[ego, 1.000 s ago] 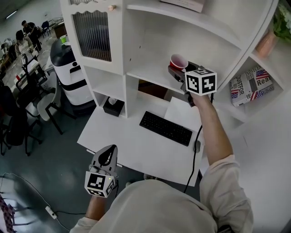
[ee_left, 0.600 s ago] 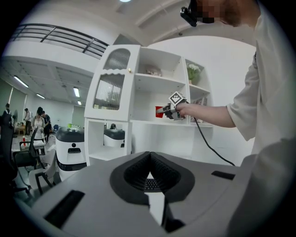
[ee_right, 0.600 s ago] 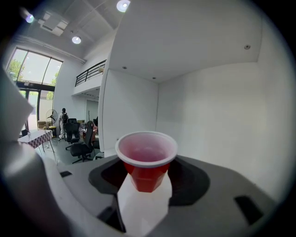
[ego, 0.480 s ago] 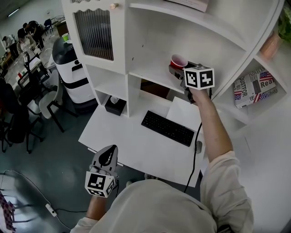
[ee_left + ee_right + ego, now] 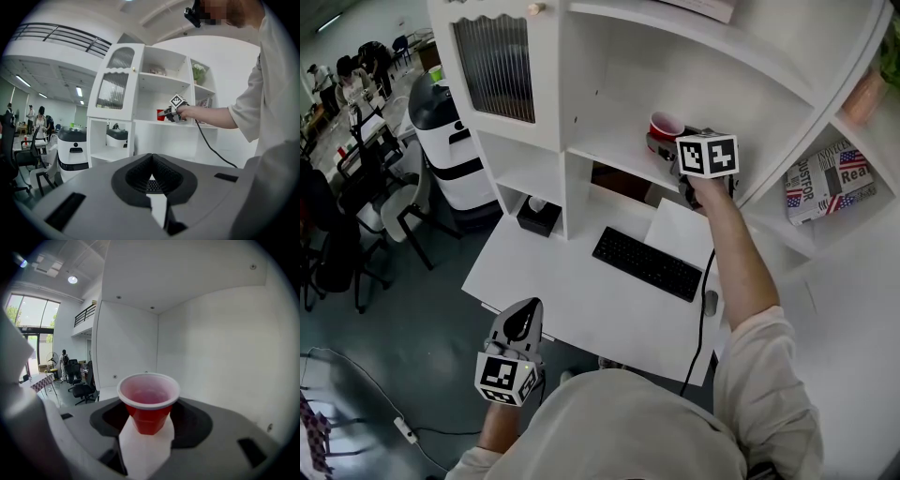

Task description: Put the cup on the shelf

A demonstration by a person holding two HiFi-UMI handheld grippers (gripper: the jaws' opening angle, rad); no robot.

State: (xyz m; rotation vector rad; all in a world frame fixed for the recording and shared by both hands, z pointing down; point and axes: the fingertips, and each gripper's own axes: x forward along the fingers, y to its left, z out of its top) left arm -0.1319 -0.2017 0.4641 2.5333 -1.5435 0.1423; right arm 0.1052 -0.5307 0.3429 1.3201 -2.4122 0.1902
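The red cup (image 5: pixel 667 124), clamped in the part-open right hand-held gripper (image 5: pixel 660 142), was edged slightly further onto the shelf (image 5: pixel 605 145) — only release judged left — with the left hand-held gripper (image 5: pixel 523 319) closed and empty.

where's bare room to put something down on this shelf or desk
Free: the middle shelf between its left wall and the red cup, and the desk left of and in front of the keyboard. Crowded: around the cup, which the right tongs grip, and beside the black box.
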